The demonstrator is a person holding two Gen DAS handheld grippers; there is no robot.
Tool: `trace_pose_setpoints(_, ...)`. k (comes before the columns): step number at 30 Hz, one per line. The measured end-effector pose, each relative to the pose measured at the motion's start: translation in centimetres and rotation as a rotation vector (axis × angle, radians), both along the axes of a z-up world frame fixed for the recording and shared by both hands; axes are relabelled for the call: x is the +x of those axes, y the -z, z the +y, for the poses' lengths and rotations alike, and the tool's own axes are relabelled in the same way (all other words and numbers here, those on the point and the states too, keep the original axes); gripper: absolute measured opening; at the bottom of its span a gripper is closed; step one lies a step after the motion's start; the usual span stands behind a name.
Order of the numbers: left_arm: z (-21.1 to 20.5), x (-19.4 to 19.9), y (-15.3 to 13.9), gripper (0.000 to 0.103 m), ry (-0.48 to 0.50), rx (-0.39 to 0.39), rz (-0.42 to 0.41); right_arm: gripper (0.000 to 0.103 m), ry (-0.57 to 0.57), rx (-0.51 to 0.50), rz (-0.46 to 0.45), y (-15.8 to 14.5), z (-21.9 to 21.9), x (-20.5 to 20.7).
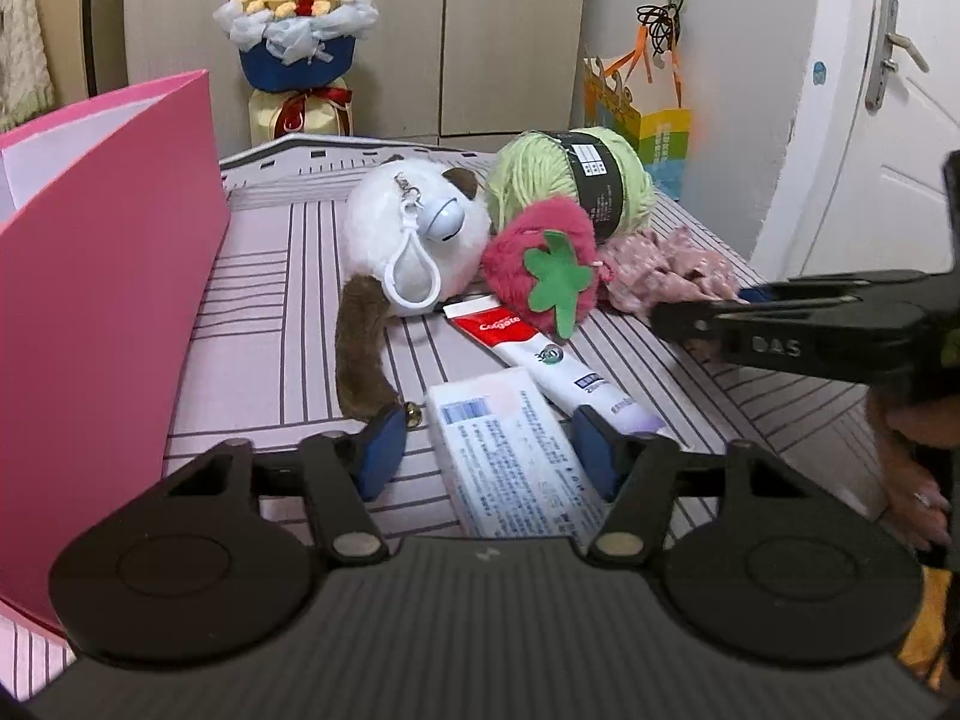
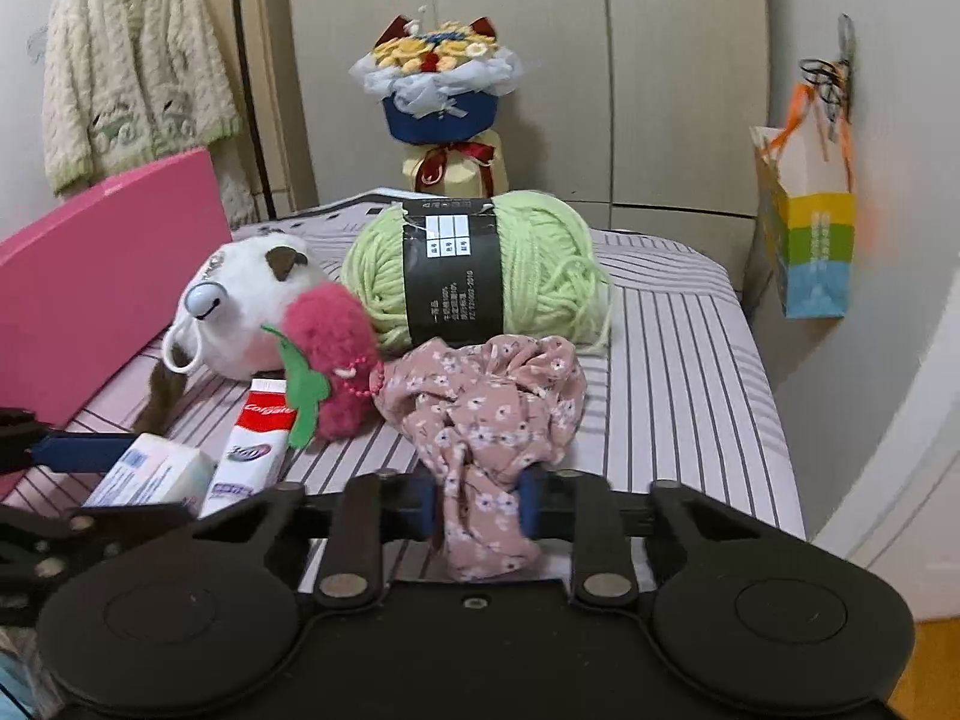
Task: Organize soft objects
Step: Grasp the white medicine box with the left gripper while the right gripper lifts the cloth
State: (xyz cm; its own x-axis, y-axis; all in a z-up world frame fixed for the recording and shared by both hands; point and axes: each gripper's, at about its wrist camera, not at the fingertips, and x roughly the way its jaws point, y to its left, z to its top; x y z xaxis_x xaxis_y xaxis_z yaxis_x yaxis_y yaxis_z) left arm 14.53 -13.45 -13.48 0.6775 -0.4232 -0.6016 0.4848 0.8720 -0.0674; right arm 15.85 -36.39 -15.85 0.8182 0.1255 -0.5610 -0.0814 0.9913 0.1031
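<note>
On the striped cloth-covered surface [image 1: 258, 300] lie a white plush animal [image 1: 414, 234], a red strawberry plush [image 1: 540, 276], a ball of green yarn [image 1: 570, 180] and a pink floral cloth [image 2: 486, 396]. My right gripper [image 2: 477, 504] is shut on the near end of the floral cloth, which bunches between its blue pads. My left gripper [image 1: 489, 453] straddles a white printed box [image 1: 504, 450]; a gap shows at its left pad, so it is open. A toothpaste tube [image 1: 540, 354] lies just beyond the box.
A tall pink box [image 1: 102, 276] stands along the left edge. A flower bouquet [image 1: 297, 30] stands at the back before cabinet doors. A coloured paper bag [image 1: 660, 138] hangs on the right wall near a white door [image 1: 888, 120]. A knitted cardigan [image 2: 132, 90] hangs at back left.
</note>
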Motion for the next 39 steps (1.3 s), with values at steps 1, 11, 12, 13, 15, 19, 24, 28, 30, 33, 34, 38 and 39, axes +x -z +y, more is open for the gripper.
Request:
trace_pose_setpoints(1, -0.2, -0.2, 0.1, 0.049, -0.004, 0.009, -0.014, 0.025, 0.008, 0.009, -0.006, 0.0, 0.1, -0.6)
trace_pose_setpoints(11, 0.2, -0.8, 0.1, 0.04, -0.038, -0.02, -0.031, 0.024, 0.133, 0.044, -0.105, 1.2, 1.0, -5.4)
trace_pose_setpoints(12, 0.3, -0.9, 0.1, 0.039, -0.041, -0.026, -0.03, 0.024, 0.128, 0.032, -0.11, 1.2, 1.2, -5.6)
trace_pose_setpoints(13, 0.4, -0.9, 0.1, 0.039, -0.043, -0.032, -0.029, 0.024, 0.125, 0.024, -0.112, 1.2, 1.3, -5.7)
trace_pose_setpoints(15, 0.6, -1.0, 0.1, 0.039, -0.05, -0.04, -0.026, 0.024, 0.128, 0.027, -0.114, 1.2, 1.4, -6.0)
trace_pose_setpoints(19, 0.9, -1.5, 0.1, 0.038, -0.057, -0.043, -0.029, 0.025, 0.137, 0.045, -0.12, 1.3, 1.3, -6.3)
trace_pose_setpoints(24, 1.5, -1.7, -0.2, 0.038, -0.063, -0.065, -0.023, 0.024, 0.131, 0.035, -0.123, 1.3, 2.0, -6.8)
trace_pose_setpoints(28, 2.3, -2.1, -0.7, 0.038, -0.062, -0.097, -0.031, 0.024, 0.114, 0.031, -0.13, 1.3, 2.7, -7.6)
trace_pose_setpoints(30, 2.7, -2.4, -0.9, 0.038, -0.061, -0.114, -0.029, 0.024, 0.104, 0.031, -0.132, 1.3, 3.0, -8.0)
trace_pose_setpoints(33, 3.5, -2.7, -1.1, 0.038, -0.053, -0.148, -0.006, 0.024, 0.082, 0.03, -0.128, 1.0, 3.5, -8.8)
trace_pose_setpoints(34, 3.8, -2.9, -1.2, 0.038, -0.048, -0.156, 0.002, 0.024, 0.074, 0.032, -0.123, 0.9, 3.7, -9.1)
trace_pose_setpoints(38, 4.4, -3.6, -1.6, 0.038, -0.02, -0.16, 0.025, 0.024, 0.035, 0.045, -0.108, 0.2, 4.4, -10.5)
trace_pose_setpoints(39, 4.7, -3.7, -1.7, 0.038, -0.009, -0.17, 0.04, 0.024, 0.025, 0.044, -0.107, 0.1, 4.5, -10.8)
